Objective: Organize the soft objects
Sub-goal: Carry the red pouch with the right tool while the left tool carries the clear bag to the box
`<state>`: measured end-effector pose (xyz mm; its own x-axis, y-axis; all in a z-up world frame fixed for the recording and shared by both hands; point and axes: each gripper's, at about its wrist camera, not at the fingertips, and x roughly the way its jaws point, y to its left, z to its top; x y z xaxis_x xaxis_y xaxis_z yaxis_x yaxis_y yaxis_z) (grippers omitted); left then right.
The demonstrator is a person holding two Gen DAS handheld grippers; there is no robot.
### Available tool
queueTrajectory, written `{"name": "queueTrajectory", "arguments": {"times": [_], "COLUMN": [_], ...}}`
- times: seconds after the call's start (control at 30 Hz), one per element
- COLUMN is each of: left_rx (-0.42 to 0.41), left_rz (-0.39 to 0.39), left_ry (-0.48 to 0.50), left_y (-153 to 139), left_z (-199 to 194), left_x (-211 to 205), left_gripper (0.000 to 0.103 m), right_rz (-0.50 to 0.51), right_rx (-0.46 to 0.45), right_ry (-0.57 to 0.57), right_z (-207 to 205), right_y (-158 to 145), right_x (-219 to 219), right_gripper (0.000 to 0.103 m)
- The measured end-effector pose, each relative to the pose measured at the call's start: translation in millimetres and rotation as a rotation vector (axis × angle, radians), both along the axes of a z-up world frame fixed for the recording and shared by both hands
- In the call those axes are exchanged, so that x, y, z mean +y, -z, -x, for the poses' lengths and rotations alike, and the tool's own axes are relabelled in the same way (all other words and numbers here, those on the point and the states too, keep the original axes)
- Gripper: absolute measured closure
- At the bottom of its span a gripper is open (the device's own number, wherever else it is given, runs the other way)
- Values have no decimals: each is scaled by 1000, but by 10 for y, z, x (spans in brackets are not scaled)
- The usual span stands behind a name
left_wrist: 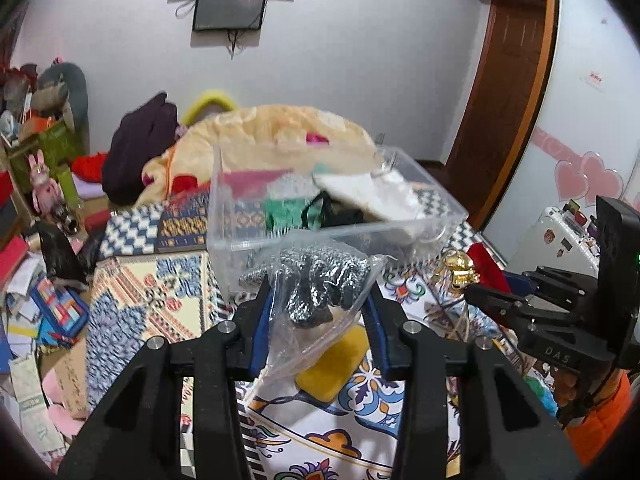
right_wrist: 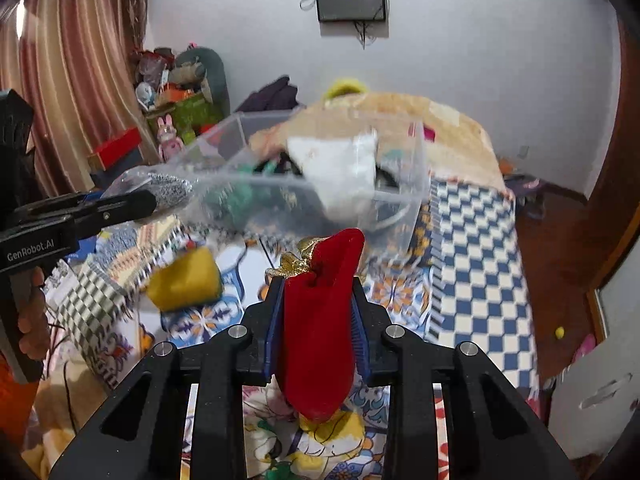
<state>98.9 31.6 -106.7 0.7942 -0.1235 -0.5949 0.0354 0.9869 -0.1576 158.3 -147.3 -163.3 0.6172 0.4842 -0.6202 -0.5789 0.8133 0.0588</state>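
Left wrist view: left gripper (left_wrist: 320, 304) with fingers clamped on a clear bag (left_wrist: 316, 292) of silvery scourers, held just before the clear bin (left_wrist: 248, 216); yellow sponge (left_wrist: 334, 366) lies below on the patterned cloth (left_wrist: 160, 292). Right wrist view: right gripper (right_wrist: 318, 308) with fingers clamped on a red pouch (right_wrist: 320, 320), near the bin (right_wrist: 412, 184)

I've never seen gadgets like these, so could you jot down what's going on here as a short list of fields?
left gripper: shut on clear plastic bag of grey knit fabric
right gripper: shut on red velvet pouch
clear plastic bin: ahead of both grippers, holding white, green and black soft items
yellow sponge: lying on the patterned bedspread
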Motion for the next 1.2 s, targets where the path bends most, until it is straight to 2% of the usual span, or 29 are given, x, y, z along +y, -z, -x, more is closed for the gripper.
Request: {"name": "queueTrajectory", "arguments": {"times": [0.33,0.67,0.87,1.2], "left_rx": [-129,-175,-152,-35], "left_rz": [-27,-67,-90,-56], "left_ry": [-7,-47,-85,-92], "left_y": [-421,-564,-475,-135], "left_z": [47,-210,-496,-988], "left_x": [-19,53,153,250], "left_gripper": [62,62,62,62], "right_rz": [-91,-157,-152,-78], "right_rx": [-139,-227,-212,-104], "right_ry": [6,3,-19,-28], "right_z": [-68,-309,-492,-793], "right_y": [-568,-957,-942,-596], "right_x": [63,342,581,811], "right_gripper": [76,76,76,76]}}
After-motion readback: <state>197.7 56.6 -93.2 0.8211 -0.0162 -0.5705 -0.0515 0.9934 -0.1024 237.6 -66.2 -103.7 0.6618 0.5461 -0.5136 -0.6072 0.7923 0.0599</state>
